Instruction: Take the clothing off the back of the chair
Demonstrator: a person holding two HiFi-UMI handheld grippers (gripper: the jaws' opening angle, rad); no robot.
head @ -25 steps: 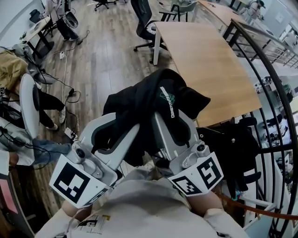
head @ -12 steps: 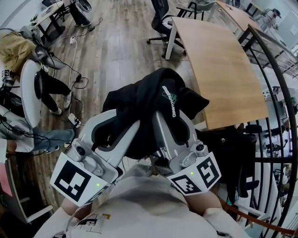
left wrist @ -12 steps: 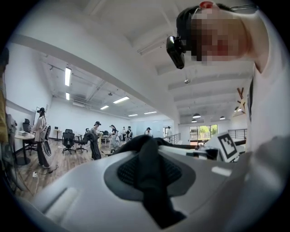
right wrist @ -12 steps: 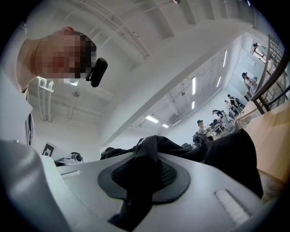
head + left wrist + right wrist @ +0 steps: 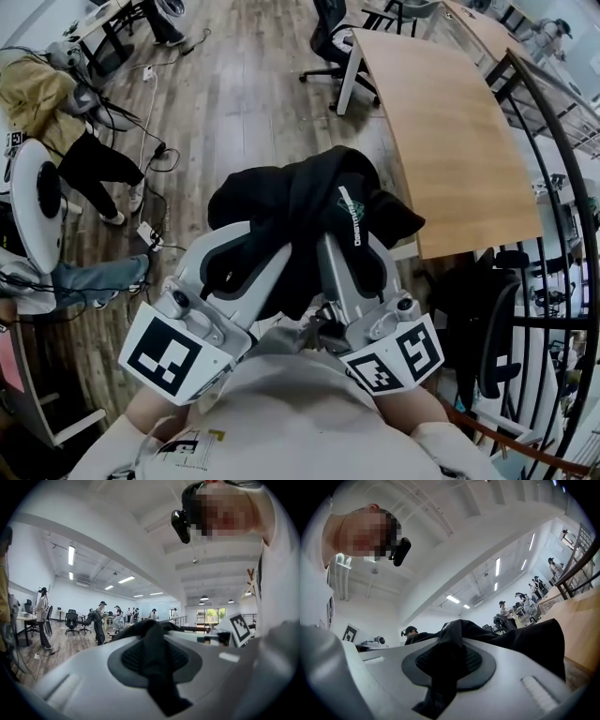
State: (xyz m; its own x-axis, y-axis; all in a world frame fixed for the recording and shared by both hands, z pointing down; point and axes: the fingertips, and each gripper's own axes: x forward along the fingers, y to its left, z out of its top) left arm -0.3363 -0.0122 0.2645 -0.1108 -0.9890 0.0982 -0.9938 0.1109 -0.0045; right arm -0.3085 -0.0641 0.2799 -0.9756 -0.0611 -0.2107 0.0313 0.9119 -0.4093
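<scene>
Closest to the camera, a person's pale-sleeved arms hold two grey grippers side by side at chest height, each carrying a cube with black-and-white square markers. The left gripper (image 5: 246, 255) has its jaws pressed almost together, pinching a fold of black clothing (image 5: 300, 202); its own view shows a strip of the dark fabric trapped across the ridged pad and trailing back toward the handle. The right gripper (image 5: 349, 253) grips the same garment the same way, jaws nearly closed on a fold. The clothing is in the air between and over both grippers' tips, clear of any furniture. It is bunched into a mound whose long axis runs left to right across the two grippers, with loose cloth hanging down between them. It is matt black, with a small pale green emblem and a band of white lettering facing right. Beyond it lie a wood plank floor (image 5: 234, 112), a light wooden table (image 5: 450, 141) at upper right, and a black curved railing (image 5: 562, 150) at far right
</scene>
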